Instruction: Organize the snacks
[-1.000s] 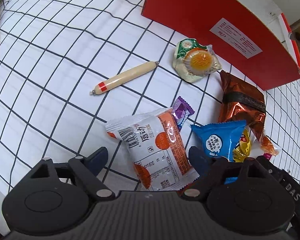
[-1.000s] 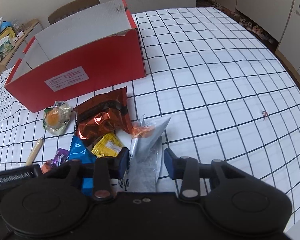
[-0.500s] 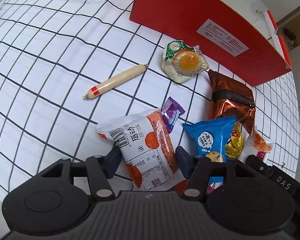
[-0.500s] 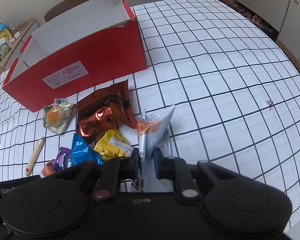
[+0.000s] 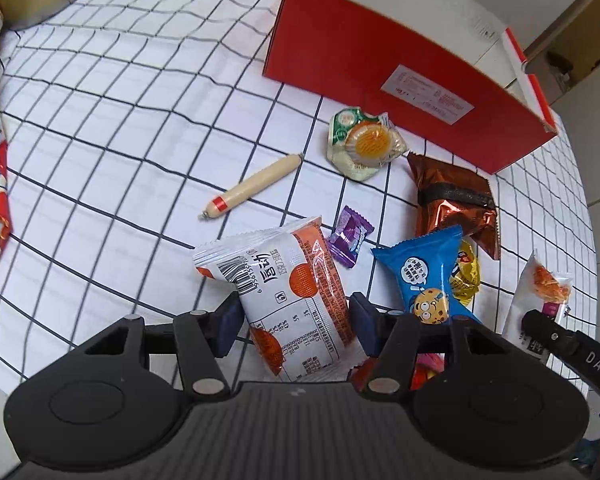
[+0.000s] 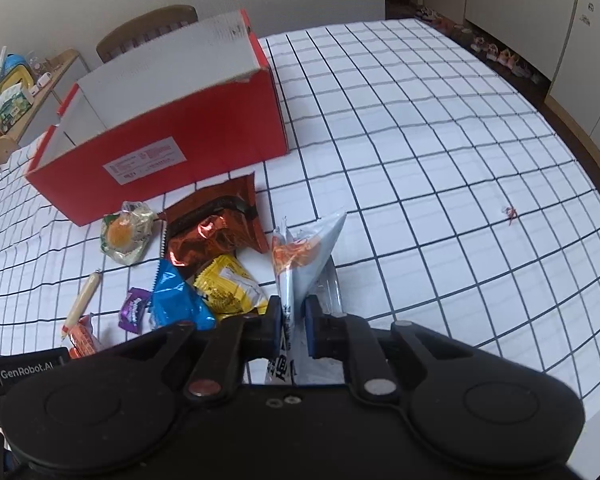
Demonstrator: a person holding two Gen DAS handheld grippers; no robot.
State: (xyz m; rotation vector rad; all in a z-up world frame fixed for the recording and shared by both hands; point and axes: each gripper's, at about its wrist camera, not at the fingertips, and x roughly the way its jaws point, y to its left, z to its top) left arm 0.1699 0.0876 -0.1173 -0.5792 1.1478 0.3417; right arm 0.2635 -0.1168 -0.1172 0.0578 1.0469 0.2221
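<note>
Snacks lie scattered near the red box [image 6: 160,148] on your checked tablecloth [image 6: 440,160]. Your left gripper [image 5: 294,320] clamps a white-and-orange packet [image 5: 292,292] by its sides; your right gripper [image 6: 292,326], nearly fully closed, pinches a clear pouch [image 6: 300,264]. A sausage stick [image 5: 252,186] lies far left of the pile.

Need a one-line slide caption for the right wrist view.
Right claw shut on a clear plastic snack packet with orange filling, other wrapped snacks lying beside the open red cardboard box.
</note>
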